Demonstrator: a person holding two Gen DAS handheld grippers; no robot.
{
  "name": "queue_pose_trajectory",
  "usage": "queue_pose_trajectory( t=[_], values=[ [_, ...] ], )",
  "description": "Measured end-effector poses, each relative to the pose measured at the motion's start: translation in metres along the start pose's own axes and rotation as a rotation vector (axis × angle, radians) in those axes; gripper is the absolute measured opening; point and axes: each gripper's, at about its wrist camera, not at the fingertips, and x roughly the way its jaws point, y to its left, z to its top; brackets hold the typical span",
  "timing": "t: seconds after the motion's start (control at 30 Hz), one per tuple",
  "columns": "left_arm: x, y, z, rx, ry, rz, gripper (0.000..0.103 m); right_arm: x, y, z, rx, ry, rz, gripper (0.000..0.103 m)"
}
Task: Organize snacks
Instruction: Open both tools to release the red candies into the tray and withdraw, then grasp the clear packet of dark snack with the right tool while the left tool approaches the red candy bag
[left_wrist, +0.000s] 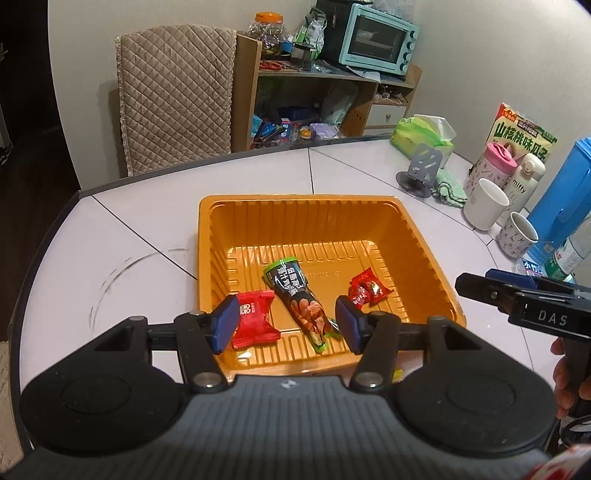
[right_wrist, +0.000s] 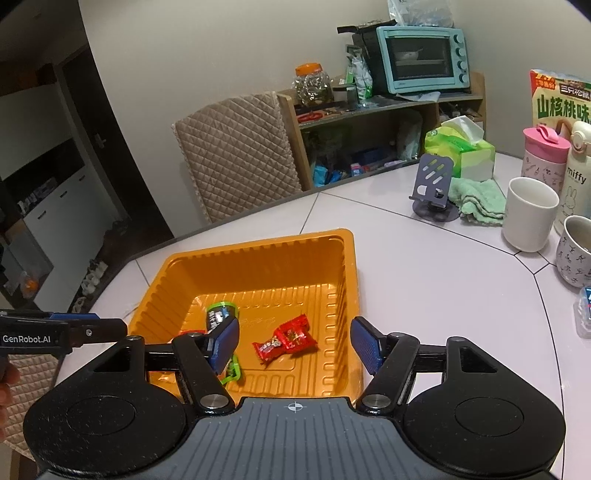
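Observation:
An orange plastic tray (left_wrist: 295, 202) sits on the white table and holds three kinds of snack. A red square packet (left_wrist: 255, 321) lies at its near left. A long green and black nut packet (left_wrist: 301, 299) lies in the middle, and a pair of small red candies (left_wrist: 367, 290) to the right. My left gripper (left_wrist: 286, 326) hovers open over the tray's near side, nothing between its pads. In the right wrist view my right gripper (right_wrist: 295, 343) is open above the tray (right_wrist: 258, 266), with the red candies (right_wrist: 286, 339) below the gap and the nut packet (right_wrist: 221, 314) partly behind its left finger.
To the right stand a white mug (right_wrist: 530, 214), a patterned cup (right_wrist: 576, 254), a pink tumbler (right_wrist: 543, 151), a Miffy bottle (right_wrist: 578, 173) and a blue container (left_wrist: 561, 192). A grey phone stand (right_wrist: 434, 184), green cloth (right_wrist: 480, 201) and tissue pack (right_wrist: 461, 147) sit behind. A quilted chair (left_wrist: 177, 96) stands at the far edge.

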Motion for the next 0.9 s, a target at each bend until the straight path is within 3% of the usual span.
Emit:
queue_pose_trajectory(
  t=[0.1, 0.53, 0.9],
  values=[
    [-0.011, 0.001, -0.006, 0.001, -0.006, 0.001, 0.060, -0.010, 0.003, -0.004, 0.006, -0.004, 0.006, 0.067],
    [-0.061, 0.015, -0.045, 0.002, -0.021, 0.014, 0.063, -0.051, 0.018, -0.049, -0.002, 0.036, 0.013, 0.067],
    [-0.085, 0.029, -0.098, 0.000, 0.035, 0.039, 0.064, -0.064, 0.030, -0.089, -0.002, 0.107, 0.018, 0.067]
  ],
)
